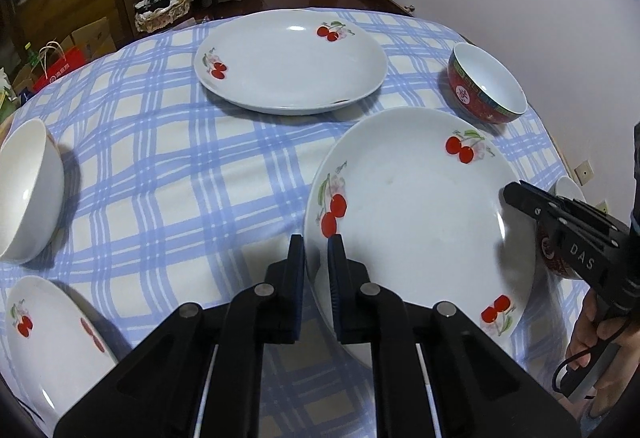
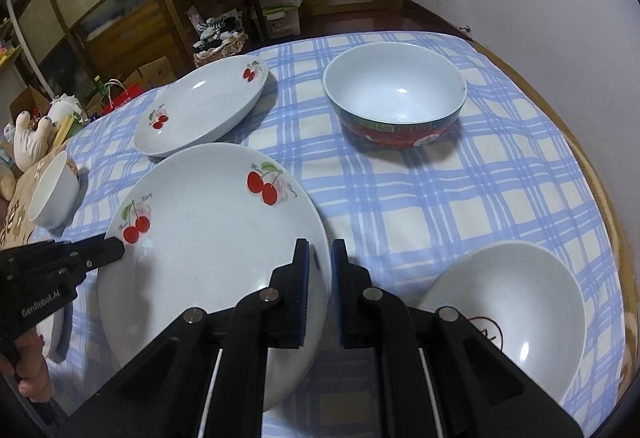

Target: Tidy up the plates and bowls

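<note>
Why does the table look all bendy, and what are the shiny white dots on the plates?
Left wrist view: the fisheye lens bends the checked tablecloth and darkens the picture's corners; the dot on the far plate is lamp glare. Right wrist view: same curving, glare dots in the red bowl and white bowl, soft shadows beside the dishes.

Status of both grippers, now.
Left gripper: shut on the rim of the large white cherry-print ceramic plate.
Right gripper: shut on the opposite rim of the same plate.
</note>
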The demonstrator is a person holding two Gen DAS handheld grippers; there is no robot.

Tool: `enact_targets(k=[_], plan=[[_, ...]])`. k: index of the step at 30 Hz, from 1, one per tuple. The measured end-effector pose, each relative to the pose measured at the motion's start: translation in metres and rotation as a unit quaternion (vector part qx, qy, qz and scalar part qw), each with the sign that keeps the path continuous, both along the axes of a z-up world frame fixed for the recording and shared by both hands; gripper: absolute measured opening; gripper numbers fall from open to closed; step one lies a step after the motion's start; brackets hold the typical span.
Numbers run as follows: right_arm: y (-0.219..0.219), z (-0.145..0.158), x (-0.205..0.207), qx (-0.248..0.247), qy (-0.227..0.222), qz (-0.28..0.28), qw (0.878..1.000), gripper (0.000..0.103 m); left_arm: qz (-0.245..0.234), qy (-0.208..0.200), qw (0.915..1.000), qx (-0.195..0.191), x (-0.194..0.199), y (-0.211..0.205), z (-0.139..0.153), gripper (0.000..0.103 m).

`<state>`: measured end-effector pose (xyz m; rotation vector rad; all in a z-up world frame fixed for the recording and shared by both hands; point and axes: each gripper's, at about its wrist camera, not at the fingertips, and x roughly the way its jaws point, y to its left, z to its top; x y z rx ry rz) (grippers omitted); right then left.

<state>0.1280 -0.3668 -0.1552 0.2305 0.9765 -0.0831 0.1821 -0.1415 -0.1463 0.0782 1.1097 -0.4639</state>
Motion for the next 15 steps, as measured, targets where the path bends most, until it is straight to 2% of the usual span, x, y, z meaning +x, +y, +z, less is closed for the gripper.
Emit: enact_targets(k=[15], plan=[[0.020,0.011,-0.030,0.005,-0.001,0.016,1.000,0.012,0.015,0.005,0.9999,-0.003,-0.033,0.023,0.022,0.011]])
